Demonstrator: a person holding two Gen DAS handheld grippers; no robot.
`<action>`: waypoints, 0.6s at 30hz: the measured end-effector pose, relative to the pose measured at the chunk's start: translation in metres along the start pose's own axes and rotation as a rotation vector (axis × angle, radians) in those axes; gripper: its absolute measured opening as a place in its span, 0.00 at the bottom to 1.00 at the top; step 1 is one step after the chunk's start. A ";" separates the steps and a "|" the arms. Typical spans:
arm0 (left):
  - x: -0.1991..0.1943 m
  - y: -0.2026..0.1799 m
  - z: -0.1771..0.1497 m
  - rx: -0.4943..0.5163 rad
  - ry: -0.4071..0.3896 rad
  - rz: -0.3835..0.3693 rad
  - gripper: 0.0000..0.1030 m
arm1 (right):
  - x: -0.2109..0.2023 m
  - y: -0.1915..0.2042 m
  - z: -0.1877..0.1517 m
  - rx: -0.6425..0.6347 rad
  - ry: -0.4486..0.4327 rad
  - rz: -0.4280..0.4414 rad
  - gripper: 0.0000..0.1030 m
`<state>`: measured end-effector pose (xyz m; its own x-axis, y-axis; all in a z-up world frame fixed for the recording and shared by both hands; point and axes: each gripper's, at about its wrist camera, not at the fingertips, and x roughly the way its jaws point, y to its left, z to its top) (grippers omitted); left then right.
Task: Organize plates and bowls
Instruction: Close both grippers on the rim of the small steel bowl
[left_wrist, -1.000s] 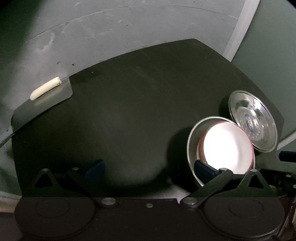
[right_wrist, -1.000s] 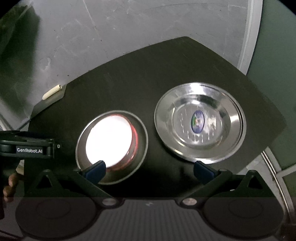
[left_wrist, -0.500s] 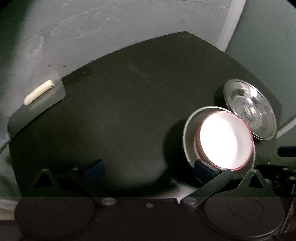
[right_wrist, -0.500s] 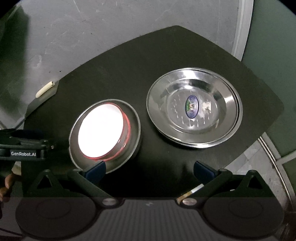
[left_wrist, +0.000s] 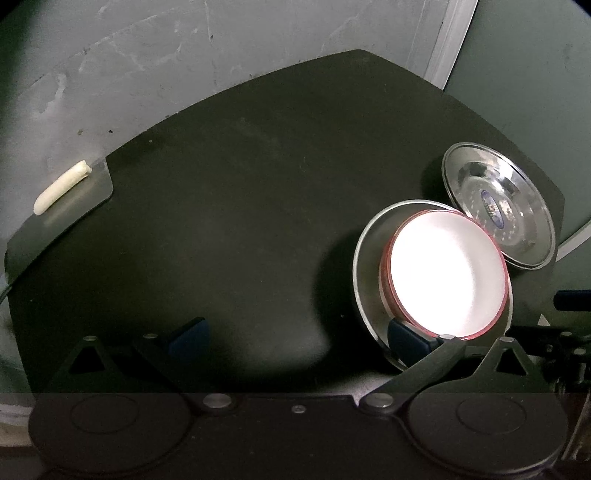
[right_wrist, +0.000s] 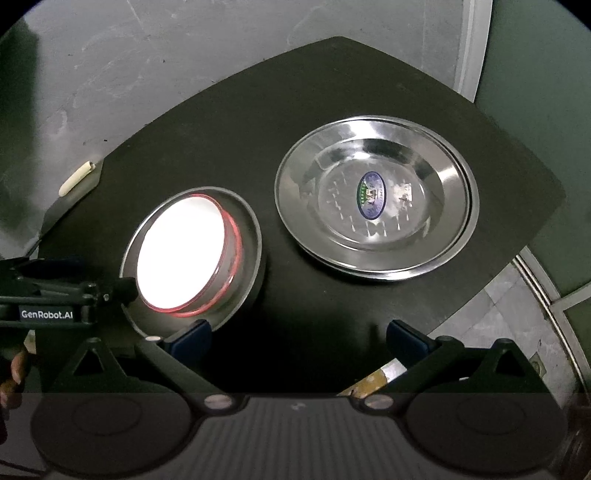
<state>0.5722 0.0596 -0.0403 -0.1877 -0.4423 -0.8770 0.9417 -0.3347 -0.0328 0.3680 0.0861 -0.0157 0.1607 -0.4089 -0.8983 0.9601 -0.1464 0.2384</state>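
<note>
A white bowl with a pink rim (right_wrist: 181, 253) sits inside a steel bowl (right_wrist: 249, 243) on the black table (right_wrist: 295, 122). It also shows in the left wrist view (left_wrist: 447, 275), in the steel bowl (left_wrist: 367, 258). A steel plate stack with an oval sticker (right_wrist: 376, 199) lies to its right; it also shows in the left wrist view (left_wrist: 498, 205). My left gripper (left_wrist: 297, 338) is open, its right fingertip (left_wrist: 406, 336) at the steel bowl's near rim. My right gripper (right_wrist: 299, 338) is open and empty, above the near table edge between bowl and plates.
A pale cylindrical piece (left_wrist: 61, 192) lies at the table's far left corner on a shiny patch. The grey floor (right_wrist: 147, 55) surrounds the table, with tiled floor (right_wrist: 517, 321) at the right. The left half of the table (left_wrist: 203, 206) holds nothing else.
Both cameras have drifted slightly; the bowls and plates sit a little lower in the right view. The left gripper's tip now shows beside the white bowl. Nothing was grasped.
</note>
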 end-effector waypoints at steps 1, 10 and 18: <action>0.001 -0.001 0.000 0.000 0.002 0.003 0.99 | 0.000 0.000 0.001 0.002 -0.001 0.004 1.00; 0.007 -0.007 0.002 0.029 0.006 0.031 0.99 | 0.002 -0.003 0.002 0.022 -0.026 0.011 0.97; 0.010 -0.008 0.004 0.031 0.009 0.022 0.93 | 0.006 -0.002 0.007 0.020 -0.024 0.032 0.88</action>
<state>0.5618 0.0548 -0.0468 -0.1642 -0.4424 -0.8817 0.9366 -0.3503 0.0013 0.3651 0.0780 -0.0193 0.1852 -0.4350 -0.8812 0.9498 -0.1510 0.2741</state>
